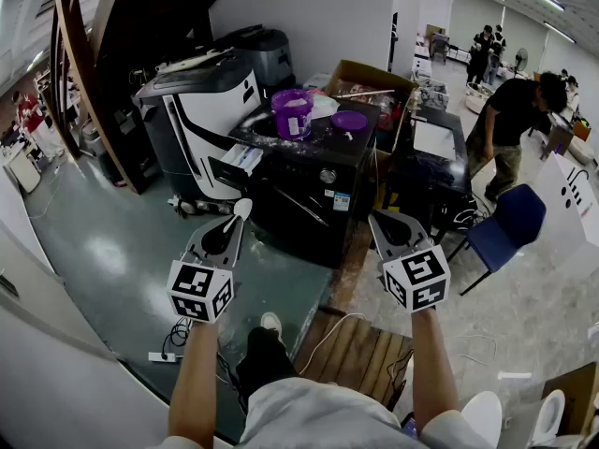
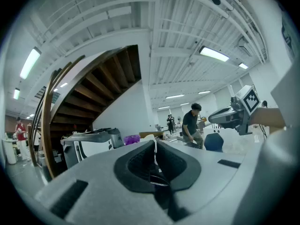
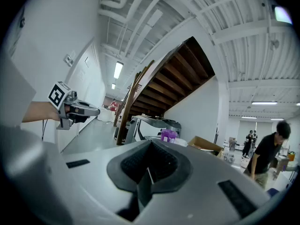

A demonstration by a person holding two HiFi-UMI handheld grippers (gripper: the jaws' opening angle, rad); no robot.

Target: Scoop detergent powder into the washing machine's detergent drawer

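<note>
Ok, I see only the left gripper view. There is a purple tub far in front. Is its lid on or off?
Observer: Off. The purple lid lies beside the purple tub on top of the washing machine.
Operator: And the detergent drawer?
Observer: The drawer looks pulled out, at the upper left of the machine's front.
Operator: Does the right claw hold something?
Observer: No, the right claw is shut and empty.
</note>
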